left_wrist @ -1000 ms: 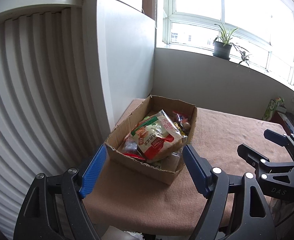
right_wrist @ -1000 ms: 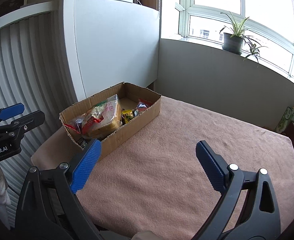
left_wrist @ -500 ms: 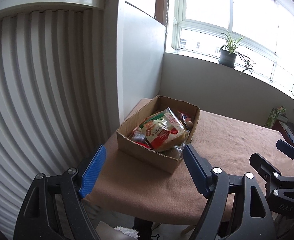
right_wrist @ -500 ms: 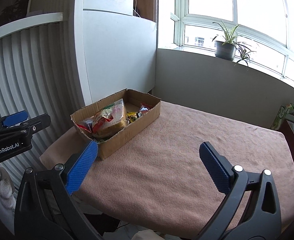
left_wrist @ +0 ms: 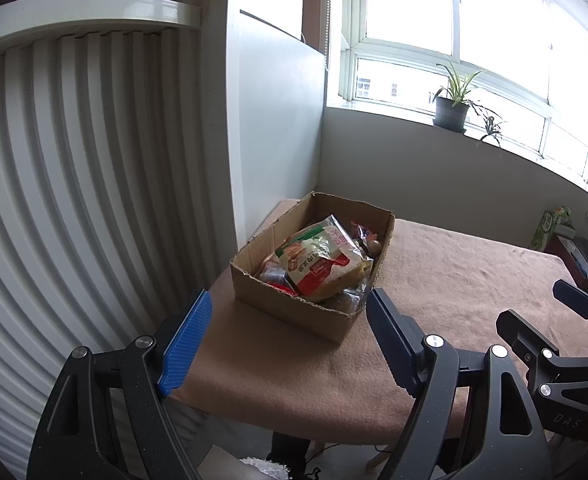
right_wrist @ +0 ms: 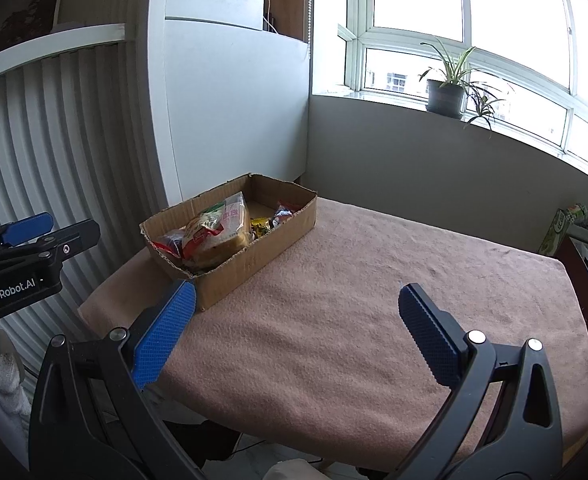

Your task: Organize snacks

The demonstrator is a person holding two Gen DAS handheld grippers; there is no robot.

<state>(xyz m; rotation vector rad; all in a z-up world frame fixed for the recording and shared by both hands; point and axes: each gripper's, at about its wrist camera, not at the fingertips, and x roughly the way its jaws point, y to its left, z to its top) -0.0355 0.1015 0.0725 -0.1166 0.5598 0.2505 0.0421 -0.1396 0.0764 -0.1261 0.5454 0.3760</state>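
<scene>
An open cardboard box (left_wrist: 289, 307) (right_wrist: 253, 264) stands at the far left of a table covered with a pinkish-brown cloth (left_wrist: 454, 280) (right_wrist: 354, 300). In it lie several snack packs, with a large bread bag with a green and red label (left_wrist: 320, 262) (right_wrist: 217, 232) on top and small red and yellow packets (right_wrist: 271, 220) behind it. My left gripper (left_wrist: 289, 320) is open and empty, held back from the table's near edge in front of the box. My right gripper (right_wrist: 294, 312) is open and empty, over the near edge to the right of the box.
A white ribbed panel (left_wrist: 73, 180) and a white cabinet (right_wrist: 233, 112) stand left of the table. A grey wall with a window sill and a potted plant (right_wrist: 446, 96) lies behind. A green carton (right_wrist: 554, 232) and a dark red stand (right_wrist: 586, 264) are at the far right.
Both grippers have drawn back and up from the table, so the box looks smaller and farther. Both stay open and empty.
</scene>
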